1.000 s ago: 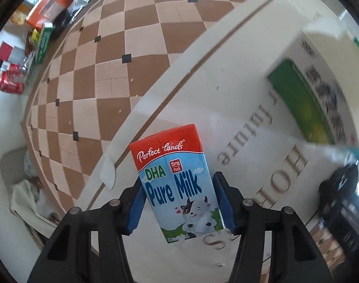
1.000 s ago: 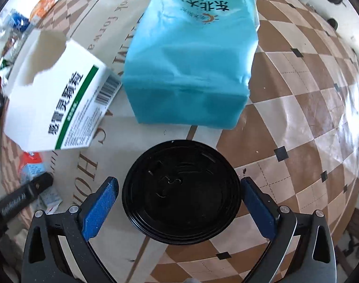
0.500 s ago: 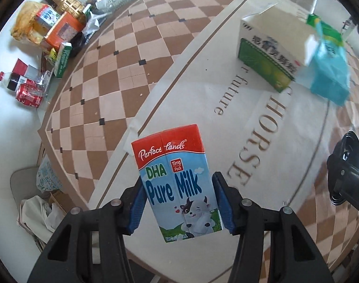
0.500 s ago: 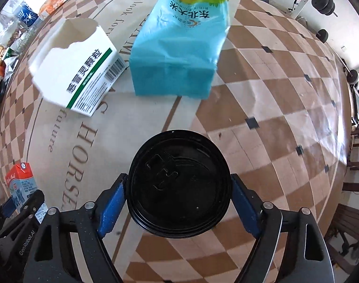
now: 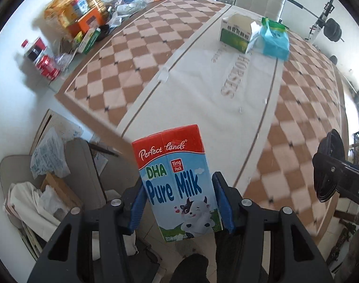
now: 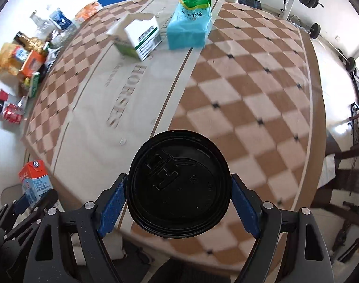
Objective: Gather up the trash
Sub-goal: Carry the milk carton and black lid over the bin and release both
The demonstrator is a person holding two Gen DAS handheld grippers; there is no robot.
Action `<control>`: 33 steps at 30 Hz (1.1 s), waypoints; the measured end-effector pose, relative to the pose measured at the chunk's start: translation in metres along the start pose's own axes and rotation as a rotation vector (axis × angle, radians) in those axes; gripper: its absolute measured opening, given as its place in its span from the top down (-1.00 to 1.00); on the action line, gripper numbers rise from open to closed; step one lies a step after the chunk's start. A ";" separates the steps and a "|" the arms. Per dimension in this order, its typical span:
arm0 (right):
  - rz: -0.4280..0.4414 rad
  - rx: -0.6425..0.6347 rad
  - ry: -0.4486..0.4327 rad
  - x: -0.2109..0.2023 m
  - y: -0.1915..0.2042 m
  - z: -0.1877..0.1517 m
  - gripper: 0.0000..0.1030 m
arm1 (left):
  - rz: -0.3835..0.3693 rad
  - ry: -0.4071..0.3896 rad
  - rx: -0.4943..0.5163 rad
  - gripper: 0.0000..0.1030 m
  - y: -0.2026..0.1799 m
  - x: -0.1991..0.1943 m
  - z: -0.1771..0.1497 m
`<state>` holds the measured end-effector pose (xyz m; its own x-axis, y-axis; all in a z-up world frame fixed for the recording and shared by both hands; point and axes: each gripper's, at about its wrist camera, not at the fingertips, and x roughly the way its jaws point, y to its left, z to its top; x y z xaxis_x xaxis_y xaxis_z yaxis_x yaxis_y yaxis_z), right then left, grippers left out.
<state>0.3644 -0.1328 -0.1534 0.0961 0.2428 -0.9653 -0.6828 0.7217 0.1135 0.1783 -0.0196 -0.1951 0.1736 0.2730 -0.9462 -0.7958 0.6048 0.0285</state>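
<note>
Two claws loaded, milk carton (image 5: 177, 184) between left claw (image 5: 180, 204) pads, apparently lidded cup (image 6: 178, 184) in right claw (image 6: 178, 208)

A red-and-blue milk carton (image 5: 177, 184) is held between the pads of the left gripper (image 5: 179, 202), above the near edge of the checkered table (image 5: 141, 54). A black round plastic lid (image 6: 179, 184) is clamped in the right gripper (image 6: 179, 202). At the table's far end, a torn white-and-green cardboard box (image 6: 139, 40) lies left of, just beside, a light-blue plastic bag (image 6: 189, 26). Packets and cans (image 5: 73, 23) are piled on the table's left edge.
</note>
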 end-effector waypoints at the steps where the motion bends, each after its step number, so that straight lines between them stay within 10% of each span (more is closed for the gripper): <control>1: 0.014 0.009 0.002 -0.007 0.001 -0.019 -0.65 | -0.010 0.007 -0.003 0.02 0.006 -0.001 -0.016; 8: 0.106 0.035 0.148 0.014 0.005 -0.168 -0.65 | -0.103 0.206 -0.062 0.02 0.037 0.055 -0.114; 16: 0.094 0.027 0.326 0.145 -0.009 -0.277 -0.65 | -0.174 0.365 -0.121 0.02 0.023 0.204 -0.152; 26: 0.075 0.034 0.365 0.359 -0.034 -0.304 -0.66 | -0.313 0.499 -0.143 -0.04 0.007 0.393 -0.168; 28: 0.080 0.026 0.371 0.392 -0.036 -0.300 -0.68 | -0.304 0.514 -0.144 -0.52 0.007 0.412 -0.173; 33: 0.098 0.029 0.395 0.451 -0.035 -0.298 -0.74 | -0.297 0.531 -0.191 -0.92 0.020 0.440 -0.185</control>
<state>0.2158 -0.2414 -0.6624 -0.2582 0.0482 -0.9649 -0.6532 0.7271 0.2111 0.1317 -0.0255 -0.6708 0.1312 -0.3233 -0.9371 -0.8559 0.4401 -0.2716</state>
